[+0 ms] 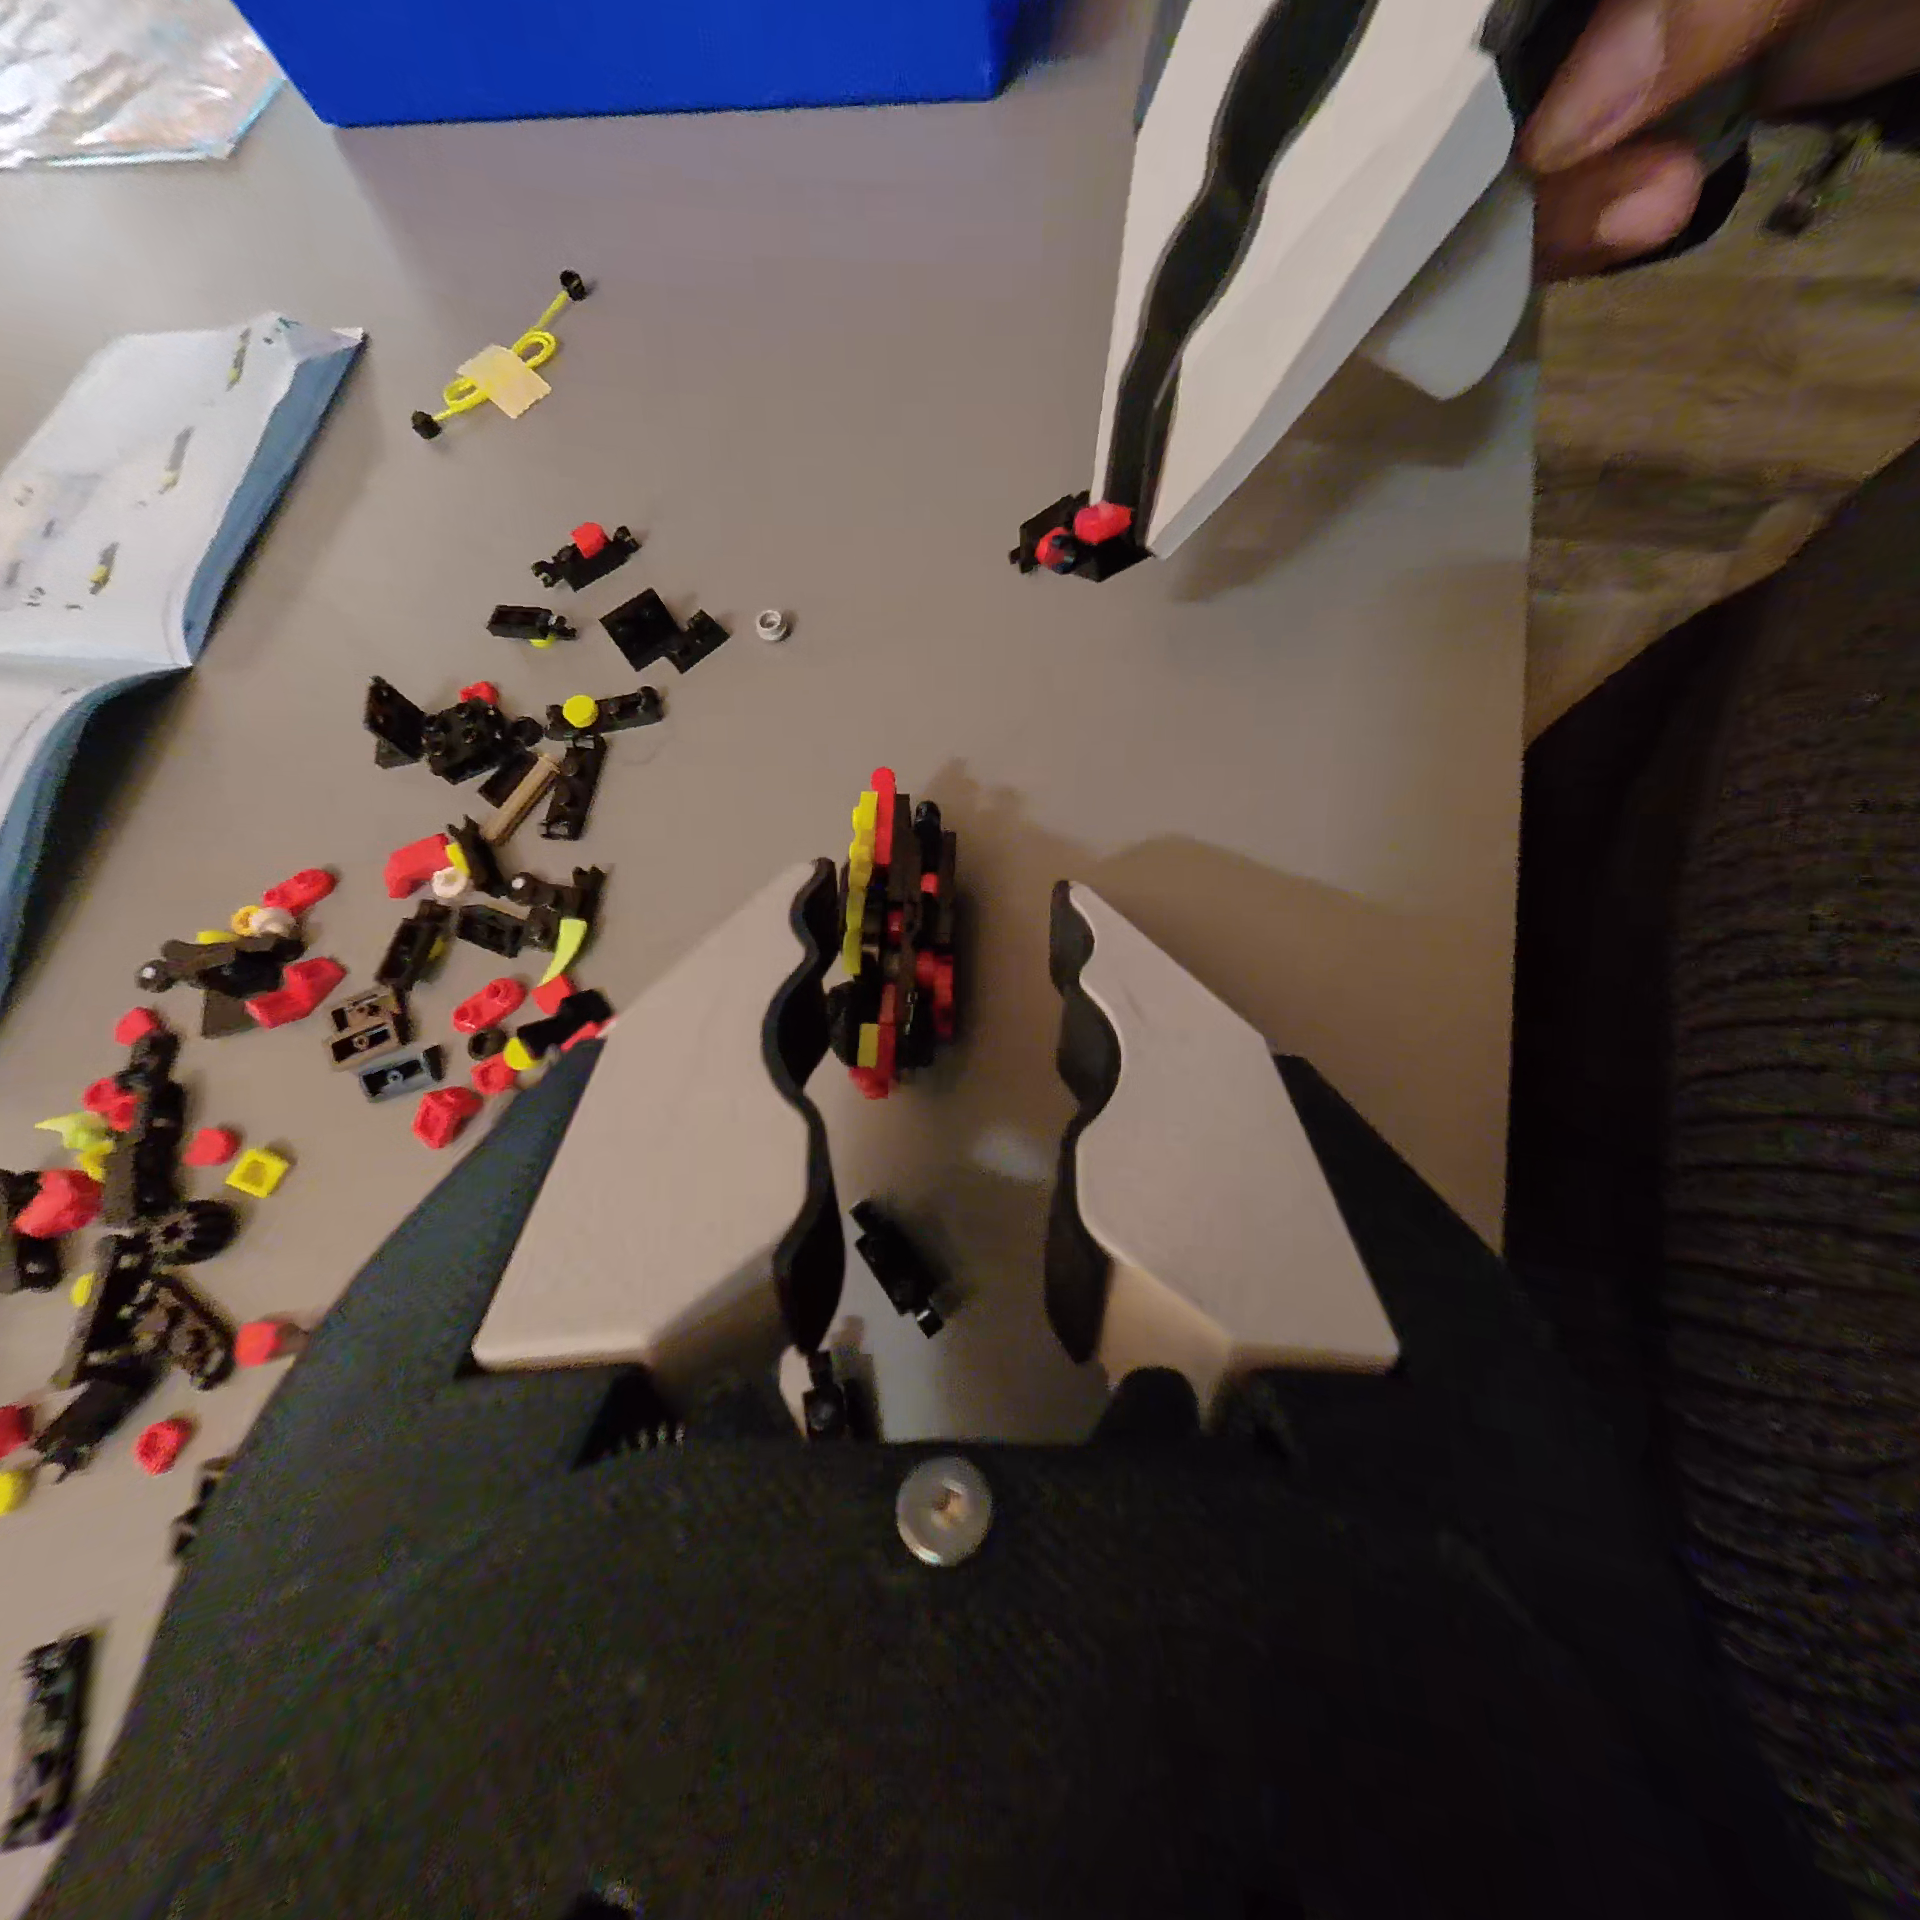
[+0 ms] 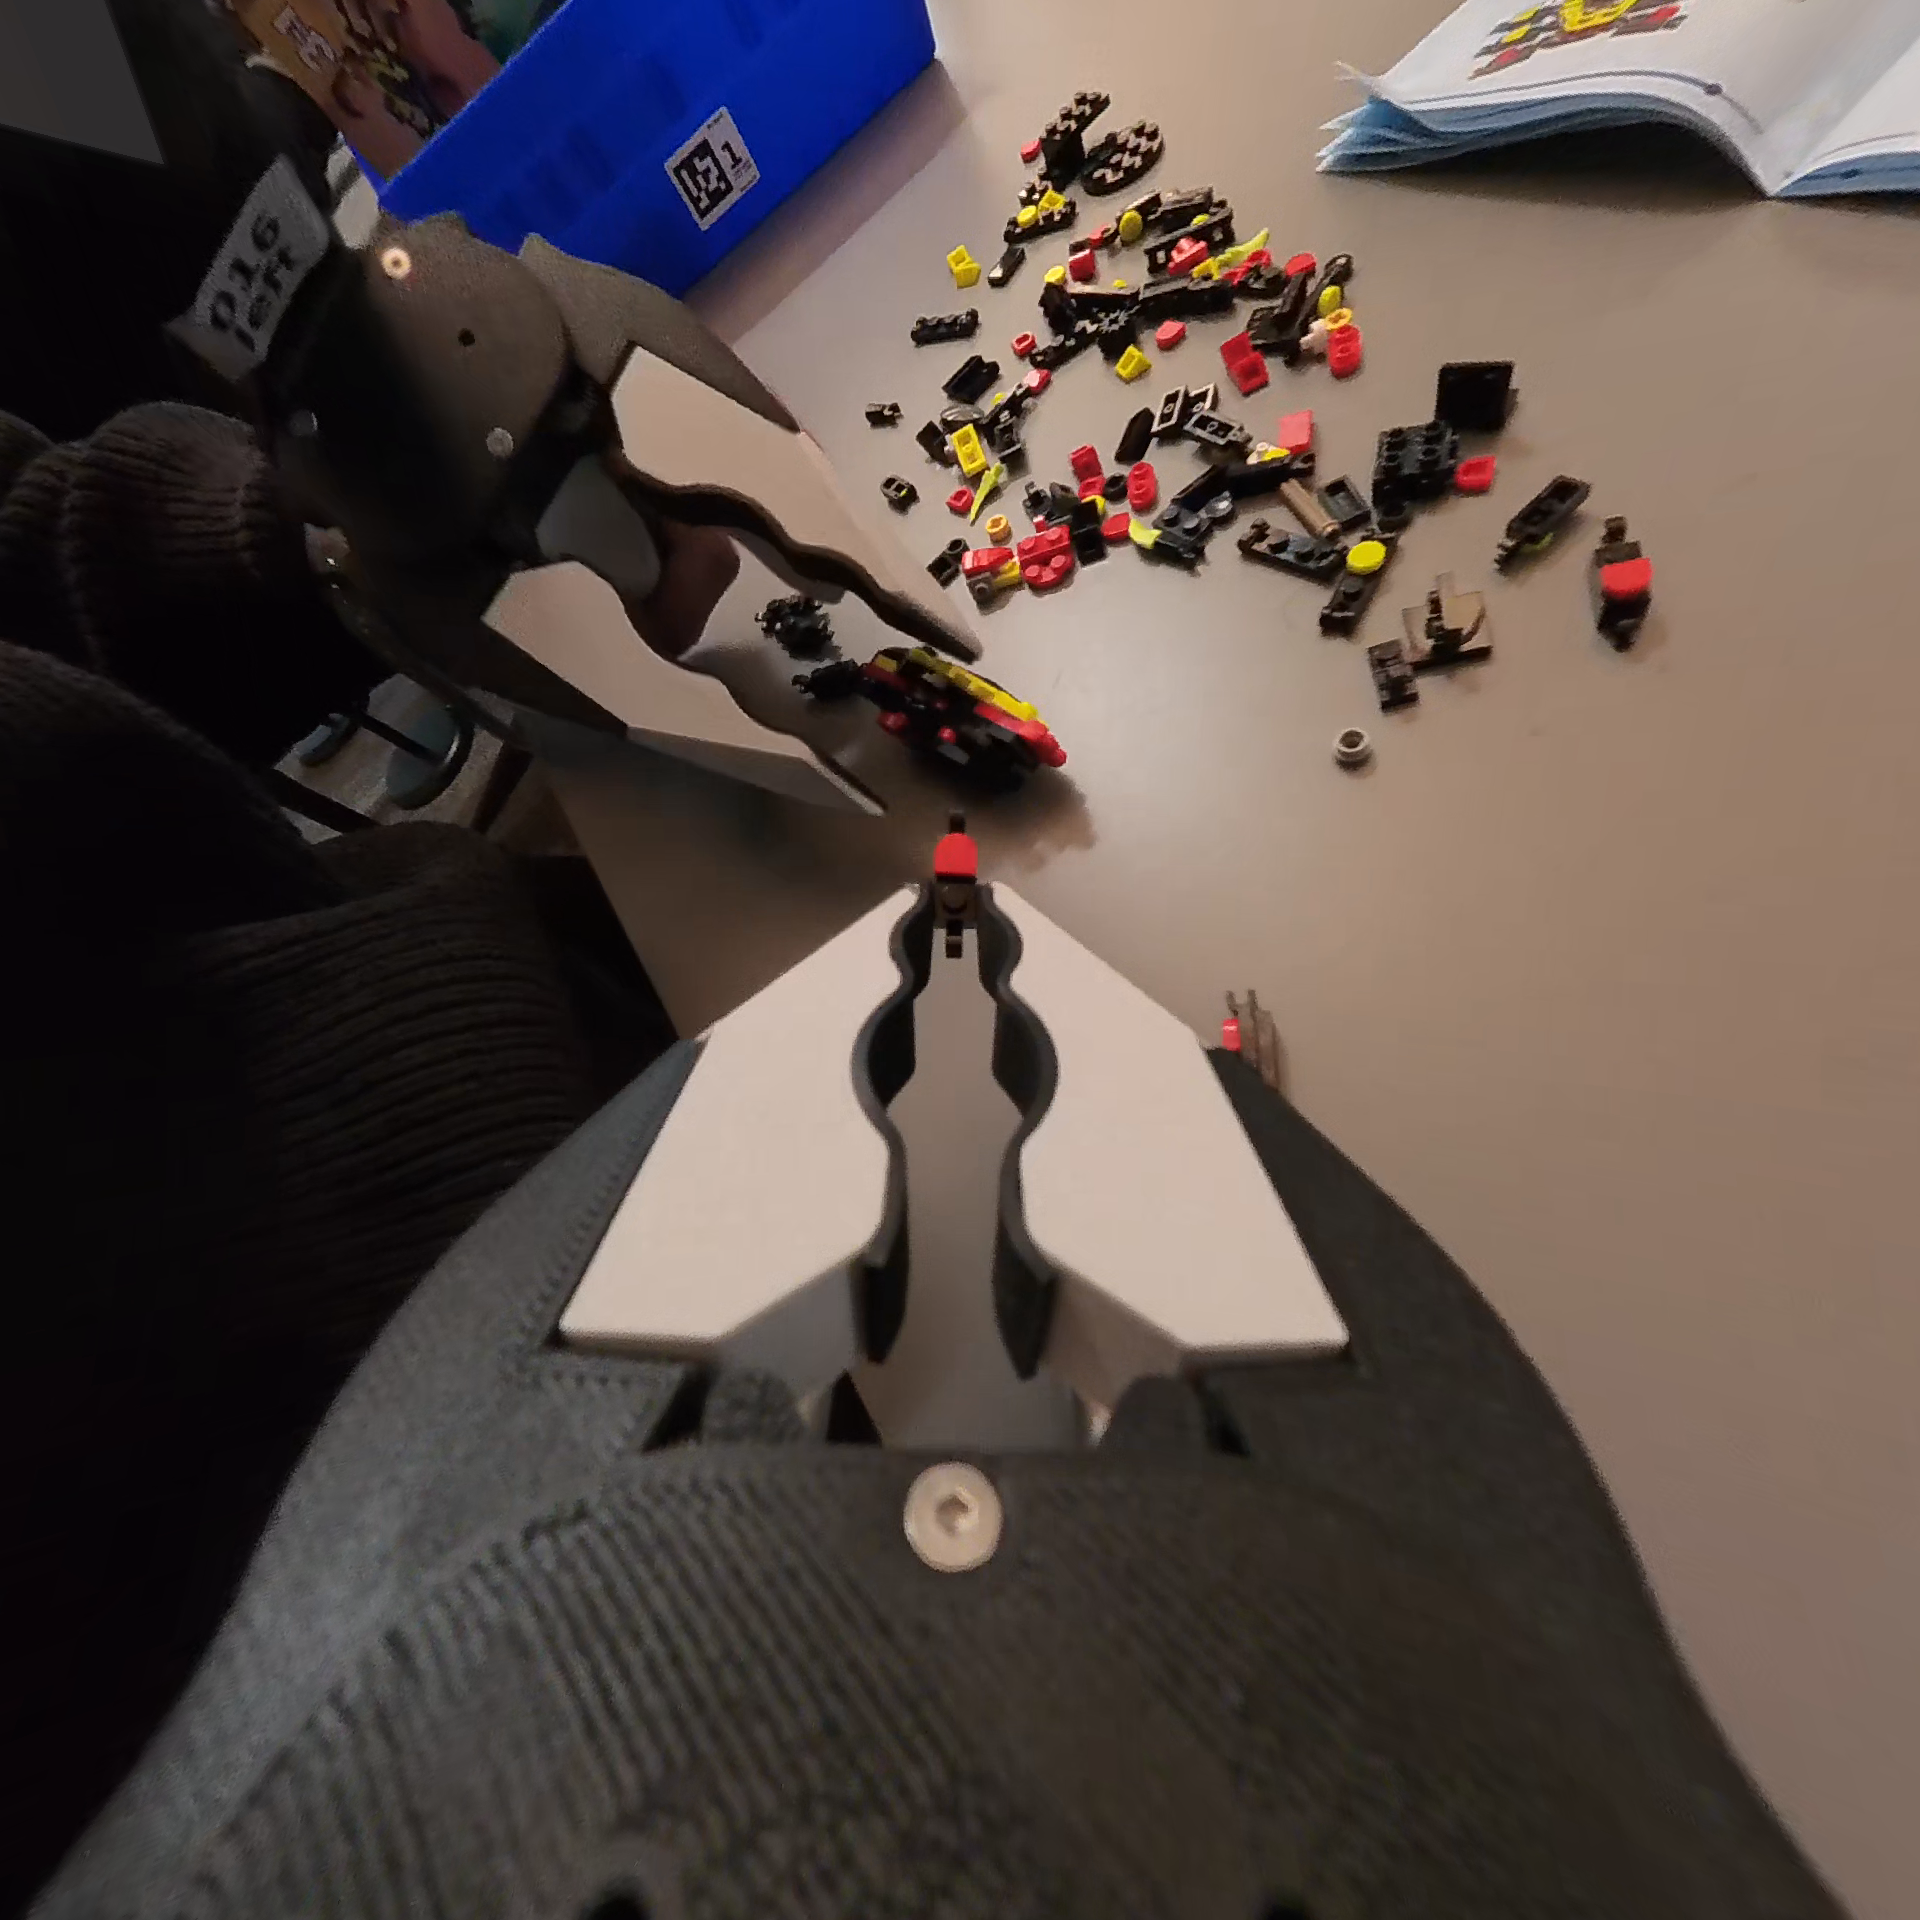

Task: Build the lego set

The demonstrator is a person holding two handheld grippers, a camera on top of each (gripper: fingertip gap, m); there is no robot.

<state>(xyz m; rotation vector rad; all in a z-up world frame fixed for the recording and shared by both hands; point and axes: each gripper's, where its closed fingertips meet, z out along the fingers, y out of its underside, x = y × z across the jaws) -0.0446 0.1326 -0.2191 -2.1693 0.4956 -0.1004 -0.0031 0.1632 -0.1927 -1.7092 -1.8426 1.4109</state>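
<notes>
Left claw spread, brick model lengthwise against 1 pad; right claw pinches a small black-and-red piece.

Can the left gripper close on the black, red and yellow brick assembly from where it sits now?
Probably yes. The left gripper is open, with the black, red and yellow brick assembly between its fingers, against the left one. Nothing blocks it.

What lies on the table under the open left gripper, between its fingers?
Under the left gripper lie a black-red-yellow brick model and one small black brick. Anything beneath the gripper's black body is covered.
</notes>
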